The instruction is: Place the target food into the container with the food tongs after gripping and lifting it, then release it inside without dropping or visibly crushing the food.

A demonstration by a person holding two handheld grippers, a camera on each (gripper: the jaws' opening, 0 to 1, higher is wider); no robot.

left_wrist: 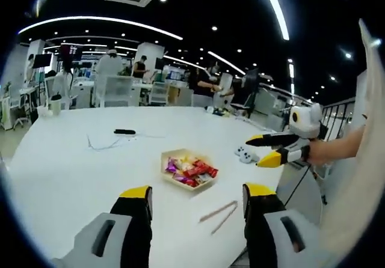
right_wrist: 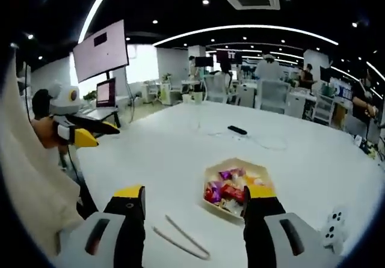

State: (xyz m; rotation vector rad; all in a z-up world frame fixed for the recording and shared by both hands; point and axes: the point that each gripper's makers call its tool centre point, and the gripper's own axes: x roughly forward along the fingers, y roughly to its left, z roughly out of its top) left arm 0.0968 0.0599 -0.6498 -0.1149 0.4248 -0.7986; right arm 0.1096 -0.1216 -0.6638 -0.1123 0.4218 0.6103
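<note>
Left gripper view: the left claw (left_wrist: 197, 205) is wide open and holds nothing, and so is the right claw (right_wrist: 195, 207). Pick up the tongs (left_wrist: 219, 216) first, gently. They lie on the bench (left_wrist: 66, 172), long way slanting toward the tray of wrapped snacks (left_wrist: 188, 170) just past them.

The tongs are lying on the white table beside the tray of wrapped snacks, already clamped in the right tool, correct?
Not quite. The tongs do lie on the table beside the tray, but the right tool is open above them, holding nothing, as the right gripper view shows.
</note>
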